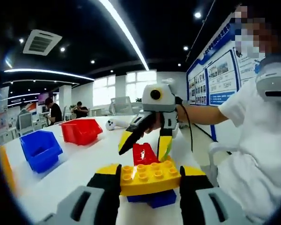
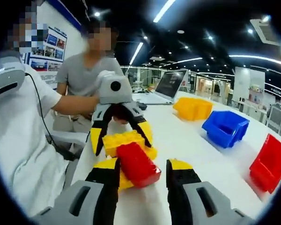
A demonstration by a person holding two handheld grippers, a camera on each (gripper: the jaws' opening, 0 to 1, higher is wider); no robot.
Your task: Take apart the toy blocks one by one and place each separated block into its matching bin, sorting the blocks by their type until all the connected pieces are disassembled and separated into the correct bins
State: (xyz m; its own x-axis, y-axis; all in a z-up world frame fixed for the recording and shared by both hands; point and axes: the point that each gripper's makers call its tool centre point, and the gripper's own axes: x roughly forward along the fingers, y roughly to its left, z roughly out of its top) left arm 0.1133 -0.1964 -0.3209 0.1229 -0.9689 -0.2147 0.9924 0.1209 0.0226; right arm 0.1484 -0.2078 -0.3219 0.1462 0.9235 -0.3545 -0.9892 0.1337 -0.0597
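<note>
Gripping yellow block (image 1: 150, 177) crosswise | red block (image 2: 136, 165) pointing away

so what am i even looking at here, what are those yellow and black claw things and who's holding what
A person holds two hand-held grippers, each with black and yellow fingers and its own camera. The left gripper view looks along the left gripper, which clamps a yellow plastic toy block with a blue block under it. The right gripper reaches in around the red plastic block stuck on top; whether it has closed yet is unclear. The right gripper view shows the same stack from the other side. On the white table sit open plastic bins: yellow, blue, red.
</note>
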